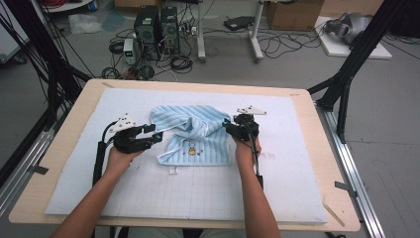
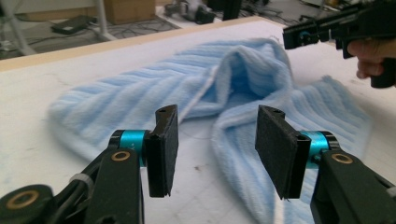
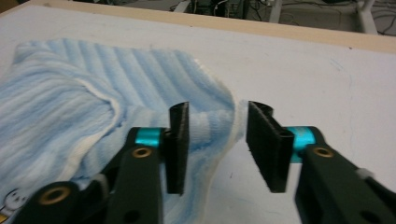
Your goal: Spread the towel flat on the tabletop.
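Here, a light blue striped towel point(image 1: 195, 135) lies crumpled on the white mat point(image 1: 277, 173) that covers the counter point(image 1: 327, 129), a little toward the far edge from the middle. Its near part lies flat and bears a small printed cartoon figure point(image 1: 191, 149); a small white tag point(image 1: 173, 171) sticks out at the near hem, and any writing on either is too small to read. The far part is folded over into a raised hump.

The left hand-held gripper point(image 1: 157, 135) sits just beside the towel's left edge, jaws apart with nothing between them; its own view shows bare mat and towel beyond the pads point(image 2: 167, 149).

The right hand-held gripper point(image 1: 227, 124) is at the towel's right edge. Its jaws stand apart, with a raised fold of the towel's edge in the gap, the pads point(image 3: 180, 147) not pressing it.
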